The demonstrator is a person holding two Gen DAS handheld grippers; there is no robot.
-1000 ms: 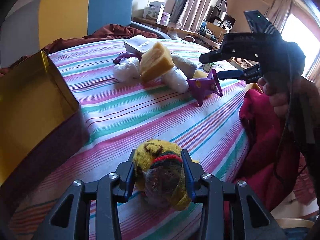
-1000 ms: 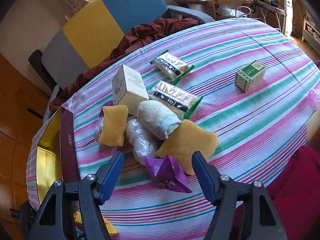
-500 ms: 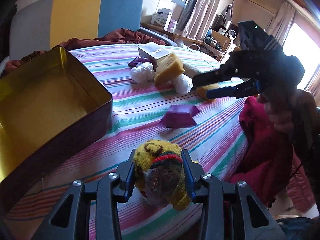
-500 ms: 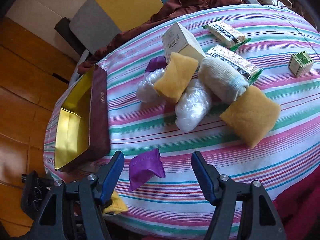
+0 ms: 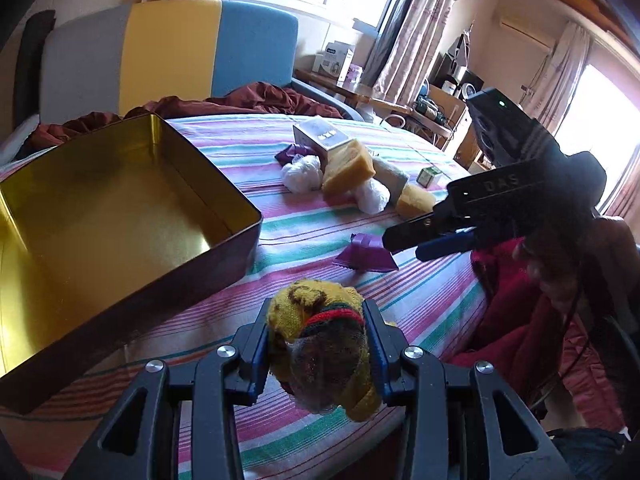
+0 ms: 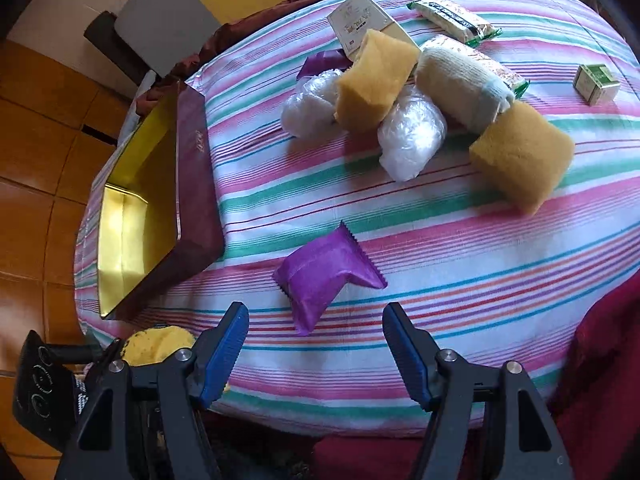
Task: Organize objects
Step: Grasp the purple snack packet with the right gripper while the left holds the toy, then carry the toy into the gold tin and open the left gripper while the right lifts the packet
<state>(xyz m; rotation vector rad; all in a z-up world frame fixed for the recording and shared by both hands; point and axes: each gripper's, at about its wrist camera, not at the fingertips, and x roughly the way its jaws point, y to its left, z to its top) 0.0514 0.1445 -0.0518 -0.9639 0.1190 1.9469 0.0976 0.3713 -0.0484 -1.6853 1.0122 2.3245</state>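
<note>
My left gripper (image 5: 316, 320) is shut on a yellow knitted toy (image 5: 320, 344) with a red and green band, held just above the table's near edge. The toy also shows in the right wrist view (image 6: 158, 346). An open gold-lined tin box (image 5: 100, 216) stands to its left, also seen from the right wrist (image 6: 132, 200). My right gripper (image 6: 316, 336) is open and empty, hovering above a purple packet (image 6: 320, 272) that lies on the striped cloth (image 5: 366, 254). It appears in the left wrist view (image 5: 404, 242) at the right.
A pile at mid-table holds yellow sponges (image 6: 374, 80), clear plastic bundles (image 6: 412, 136), a rolled cloth (image 6: 460, 84), a white box (image 6: 358, 20), foil packets (image 6: 452, 20) and a second purple packet (image 6: 320, 64). A small green box (image 6: 596, 82) sits far right. A chair (image 5: 172, 52) stands behind.
My left gripper has drawn back with the toy, bringing the tin box into fuller view. My right gripper has pulled back toward the table's near edge, over the purple packet, which lies apart from the pile.
</note>
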